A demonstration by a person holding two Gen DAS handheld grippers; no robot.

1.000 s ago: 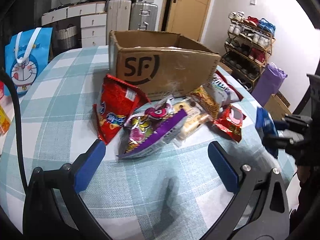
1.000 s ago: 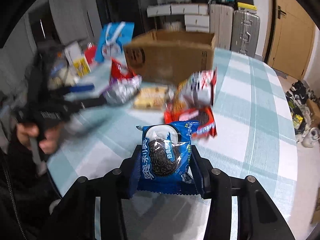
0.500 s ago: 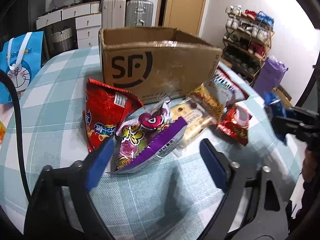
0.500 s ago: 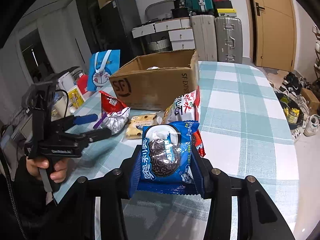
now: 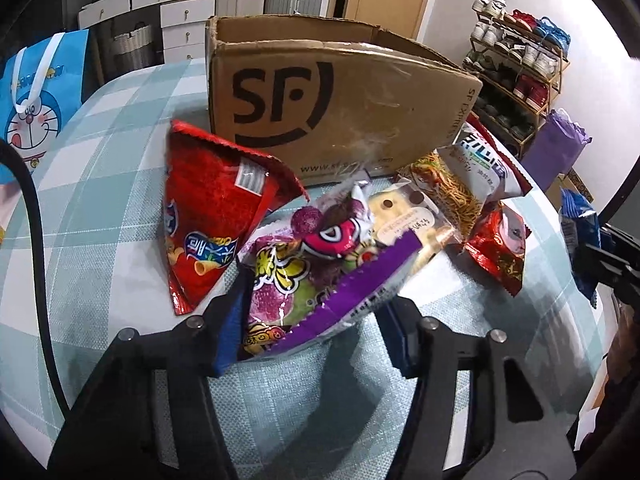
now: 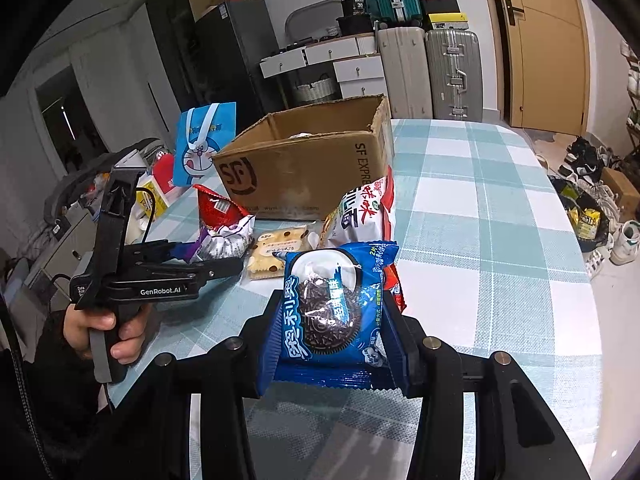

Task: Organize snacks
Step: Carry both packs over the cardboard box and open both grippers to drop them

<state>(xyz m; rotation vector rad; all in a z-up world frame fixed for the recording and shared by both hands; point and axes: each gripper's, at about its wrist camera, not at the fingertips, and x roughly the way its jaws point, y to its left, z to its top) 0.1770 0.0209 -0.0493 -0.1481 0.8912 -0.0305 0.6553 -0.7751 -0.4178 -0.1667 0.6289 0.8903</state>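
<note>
My left gripper point(image 5: 312, 332) is closing on a purple snack bag point(image 5: 320, 272), and its blue pads press the bag's sides and bunch it up. Beside that bag lie a red chip bag point(image 5: 212, 224), a cracker pack point(image 5: 404, 216), a noodle snack bag point(image 5: 476, 172) and a small red pack point(image 5: 500, 248). All lie in front of the open cardboard box point(image 5: 340, 92). My right gripper point(image 6: 332, 328) is shut on a blue cookie pack point(image 6: 328, 312), held above the checked tablecloth point(image 6: 500, 240). The box point(image 6: 304, 168) stands beyond it.
A blue cartoon bag point(image 5: 36, 96) stands at the table's left edge. A shoe rack point(image 5: 516, 64) and a purple bag point(image 5: 556, 148) are off the table to the right. Suitcases point(image 6: 452, 76) and drawers line the back wall. A person's hand point(image 6: 108, 328) grips the left tool.
The left gripper moved forward and down onto the snack pile, and its jaws went from wide open to closed around the purple bag. The right gripper kept the cookie pack and rolled slightly.
</note>
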